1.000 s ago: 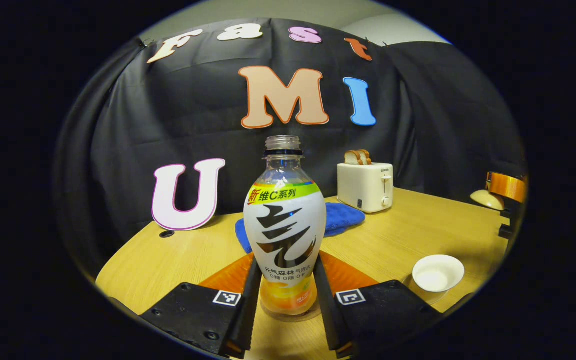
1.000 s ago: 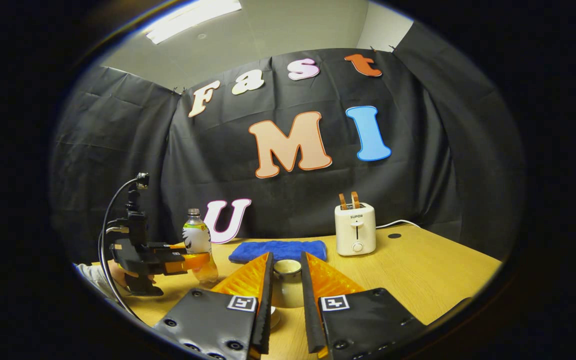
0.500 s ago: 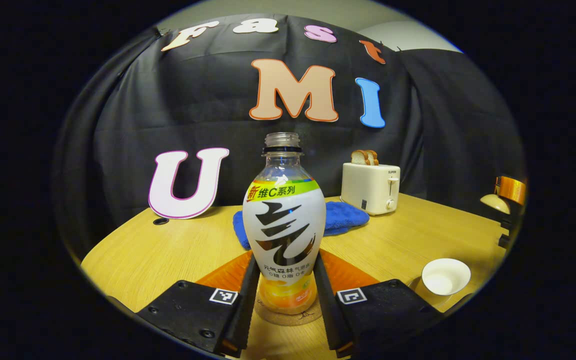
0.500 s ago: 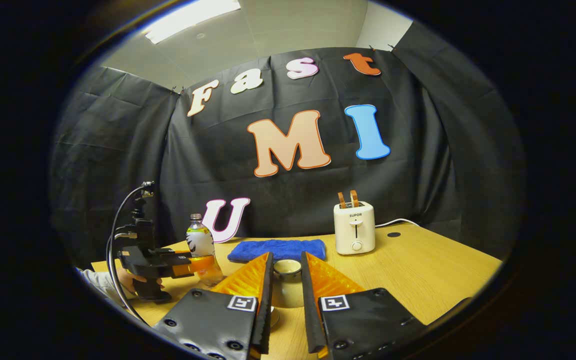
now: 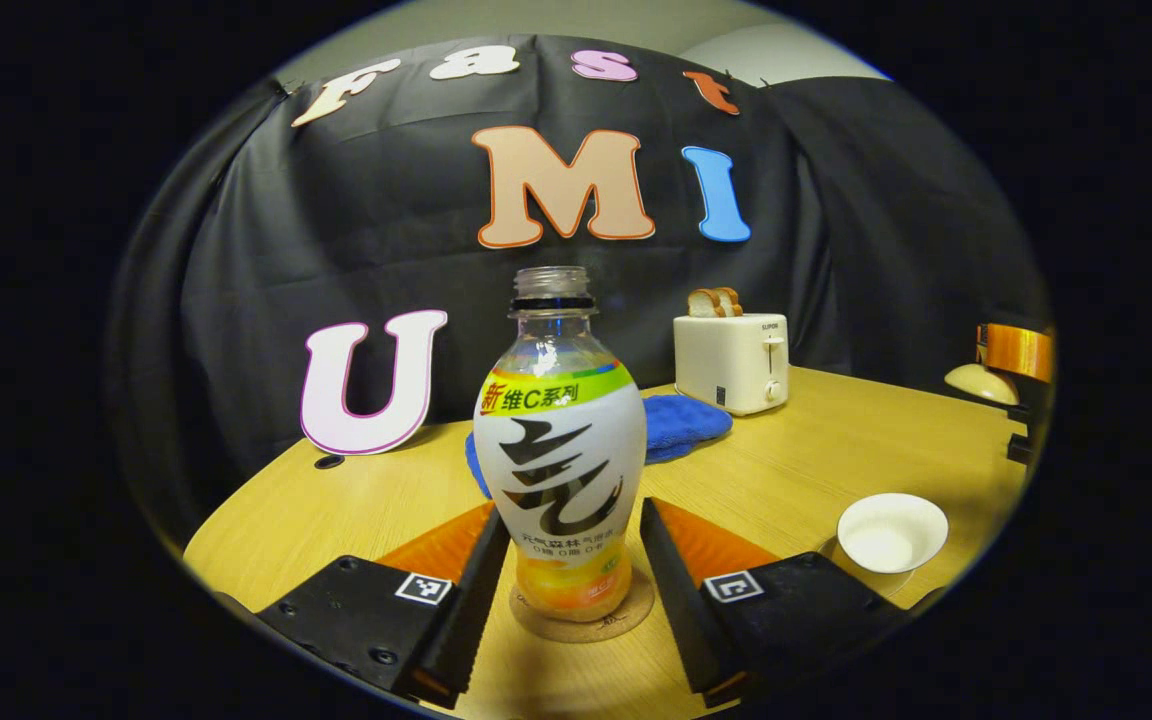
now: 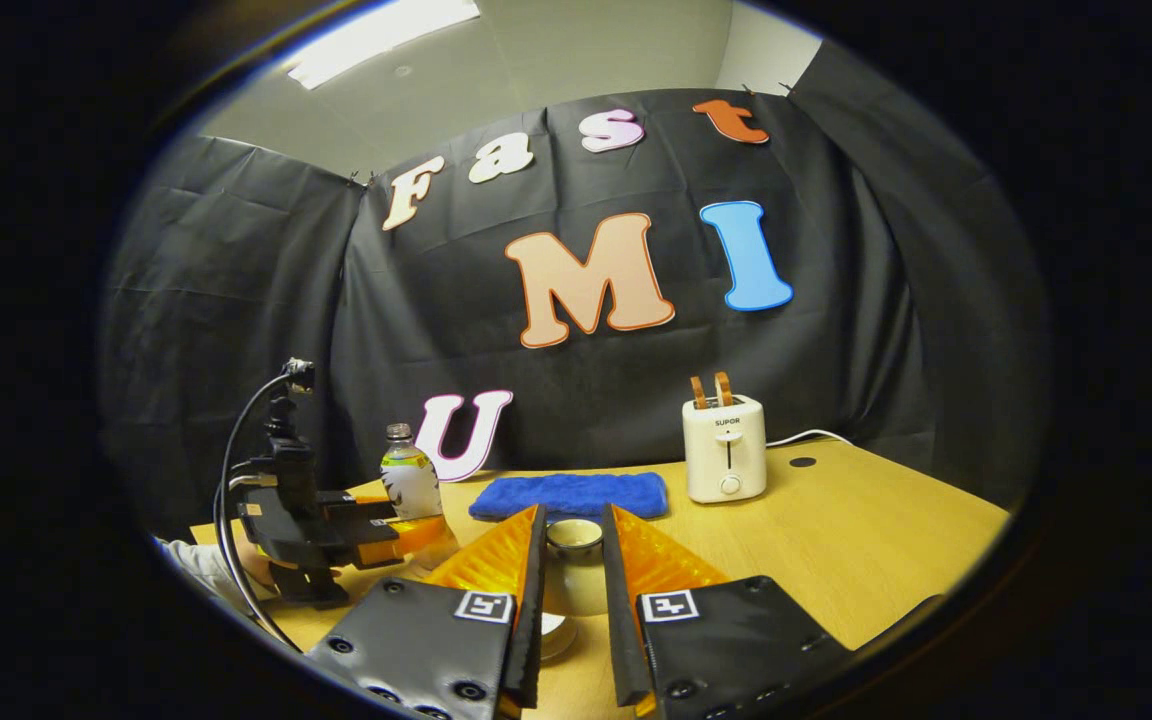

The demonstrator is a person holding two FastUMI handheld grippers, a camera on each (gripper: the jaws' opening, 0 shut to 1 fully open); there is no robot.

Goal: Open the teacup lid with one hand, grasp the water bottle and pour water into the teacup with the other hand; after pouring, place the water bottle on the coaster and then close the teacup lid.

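Note:
A lidless bottle [image 5: 561,470] with orange drink at the bottom stands upright on a round cork coaster [image 5: 626,618]. My left gripper [image 5: 572,510] is open, its fingers standing a little off the bottle on each side. To the right, the white teacup [image 5: 891,530] sits uncovered on its saucer. My right gripper [image 6: 574,512] is shut on the cream teacup lid [image 6: 574,560] and holds it just above the teacup [image 6: 558,632]. The left gripper [image 6: 391,530] and the bottle [image 6: 411,485] appear at the far left of the right gripper view. The lid [image 5: 978,385] also shows at the right edge of the left gripper view.
A blue towel [image 5: 686,425] lies at the back of the wooden table [image 5: 816,450]. Beside it stands a white toaster [image 5: 731,360] with bread in its slots. A hand and sleeve [image 6: 206,565] hold the left gripper near the table's left edge.
The bottle came down onto the coaster, and the left fingers then spread away from it. The right gripper kept hold of the lid with only a slight shift.

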